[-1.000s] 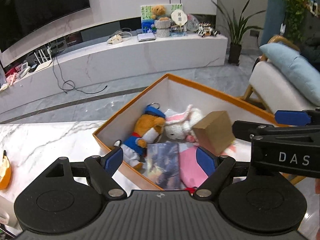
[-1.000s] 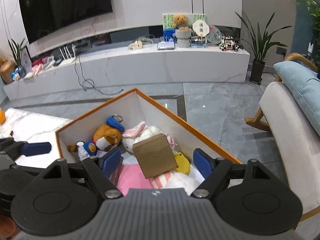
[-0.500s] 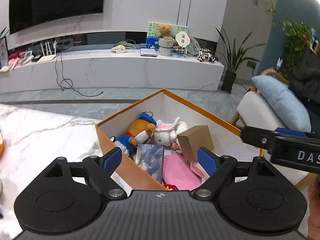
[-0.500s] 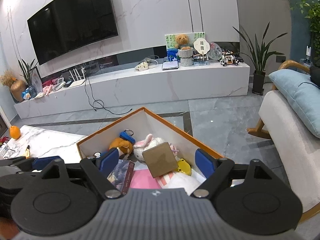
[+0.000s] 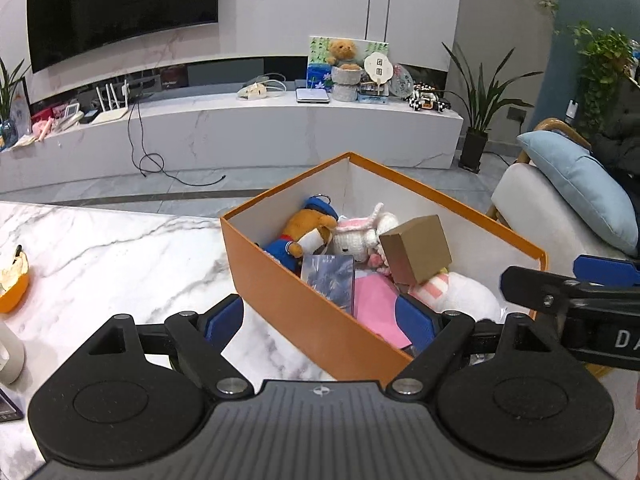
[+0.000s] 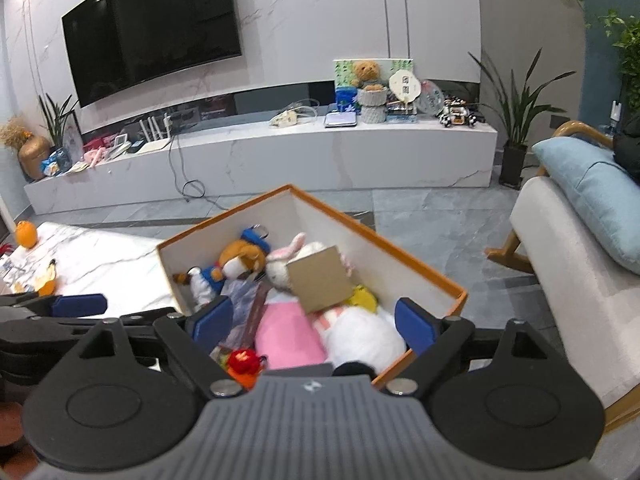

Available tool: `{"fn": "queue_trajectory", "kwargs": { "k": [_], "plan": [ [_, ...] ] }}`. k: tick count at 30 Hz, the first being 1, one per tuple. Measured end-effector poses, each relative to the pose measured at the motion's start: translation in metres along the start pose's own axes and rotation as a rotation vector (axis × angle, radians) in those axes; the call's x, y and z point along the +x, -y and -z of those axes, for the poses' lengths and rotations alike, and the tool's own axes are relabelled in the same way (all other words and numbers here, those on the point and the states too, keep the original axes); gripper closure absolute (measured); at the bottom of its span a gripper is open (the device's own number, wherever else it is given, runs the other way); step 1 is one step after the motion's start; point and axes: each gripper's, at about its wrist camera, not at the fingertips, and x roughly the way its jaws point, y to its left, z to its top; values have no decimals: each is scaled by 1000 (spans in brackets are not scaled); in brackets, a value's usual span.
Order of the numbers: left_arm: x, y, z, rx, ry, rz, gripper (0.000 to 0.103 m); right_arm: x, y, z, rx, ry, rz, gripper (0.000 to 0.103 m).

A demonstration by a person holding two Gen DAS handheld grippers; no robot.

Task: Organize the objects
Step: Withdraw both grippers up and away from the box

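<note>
- While both claws hang above the orange box (image 5: pixel 312 312), neither has hold of anything: the left claw (image 5: pixel 318 320) is spread wide, its blue pads (image 5: pixel 224 318) straddling the box's near wall, one over the desk (image 5: pixel 100 256) and the other over the pink pouch (image 5: pixel 380 304).
- The right claw (image 6: pixel 312 322) is spread just as wide over the box's near end, its pads (image 6: pixel 414 324) above the book (image 6: pixel 244 304) and the right wall's rim.
- In the left view the right claw's fingers (image 5: pixel 560 292) reach in from the right, level with the box's right corner.
- The box sits at the desk's far right end, one corner pointing towards the TV bench (image 6: pixel 280 156); its right wall seems to hang past the desk edge, above the grey floor (image 6: pixel 440 216).
- Inside, packed close and touching: a sailor bear (image 5: pixel 304 236), a bunny (image 5: pixel 360 236), a tilted brown carton (image 5: pixel 416 248) resting on the toys, the book (image 5: pixel 330 276), the pouch, a white plush (image 6: pixel 360 336), a yellow toy (image 6: pixel 362 296) and a red toy (image 6: pixel 242 360).
- The desk left of the box is bare marble as far as an orange bowl (image 5: pixel 12 284) at the left edge; an armchair (image 6: pixel 572 264) stands near the box's right side.
</note>
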Motion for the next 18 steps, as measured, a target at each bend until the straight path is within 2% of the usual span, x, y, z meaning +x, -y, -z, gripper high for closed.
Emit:
{"fn": "queue_trajectory", "kwargs": {
  "k": [9, 18],
  "plan": [
    [-6, -15, 7, -67, 8, 6, 2, -1, -15, 15, -25, -9, -3, 8],
    [-6, -14, 6, -67, -3, -33, 2, 1, -17, 16, -25, -10, 8, 7]
  ]
}}
